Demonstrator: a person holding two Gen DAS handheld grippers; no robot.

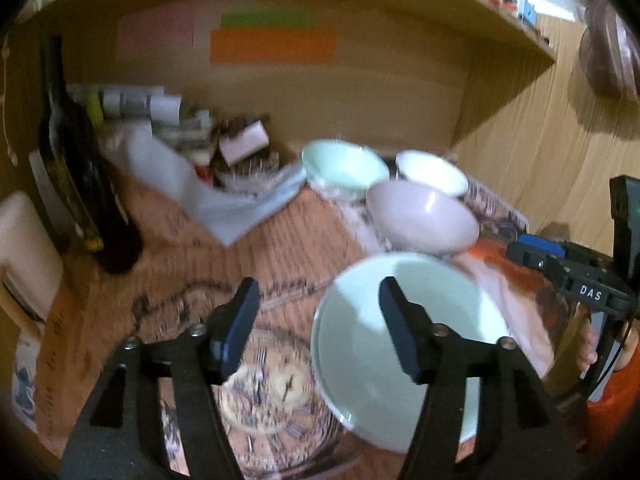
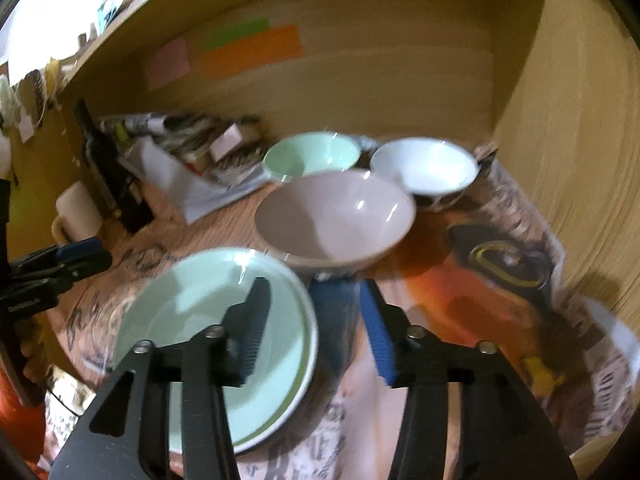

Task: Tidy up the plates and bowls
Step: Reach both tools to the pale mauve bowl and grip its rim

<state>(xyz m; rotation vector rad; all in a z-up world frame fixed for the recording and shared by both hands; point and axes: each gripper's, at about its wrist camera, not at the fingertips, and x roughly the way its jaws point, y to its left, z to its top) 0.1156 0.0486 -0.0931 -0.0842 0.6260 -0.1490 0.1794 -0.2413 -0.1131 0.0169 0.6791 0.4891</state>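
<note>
A pale green plate [image 1: 360, 344] [image 2: 192, 312] lies on the patterned table cover, on top of another plate whose rim shows beneath it. Behind it stand a pinkish-grey bowl [image 1: 420, 216] [image 2: 336, 216], a mint green bowl [image 1: 344, 168] [image 2: 312, 154] and a white bowl [image 1: 432, 172] [image 2: 424, 168]. My left gripper [image 1: 320, 300] is open and empty above the plate's left edge. My right gripper [image 2: 316, 304] is open and empty above the plate's right edge, just in front of the pinkish bowl. The right gripper also shows in the left wrist view [image 1: 560, 268], and the left in the right wrist view [image 2: 60, 268].
A dark bottle [image 1: 80, 184] [image 2: 108, 172] and a white mug [image 2: 78, 212] stand at the left. Papers and clutter [image 1: 192, 152] [image 2: 192, 152] fill the back left. Wooden walls [image 2: 560, 160] close the back and right, with a shelf [image 1: 480, 20] overhead.
</note>
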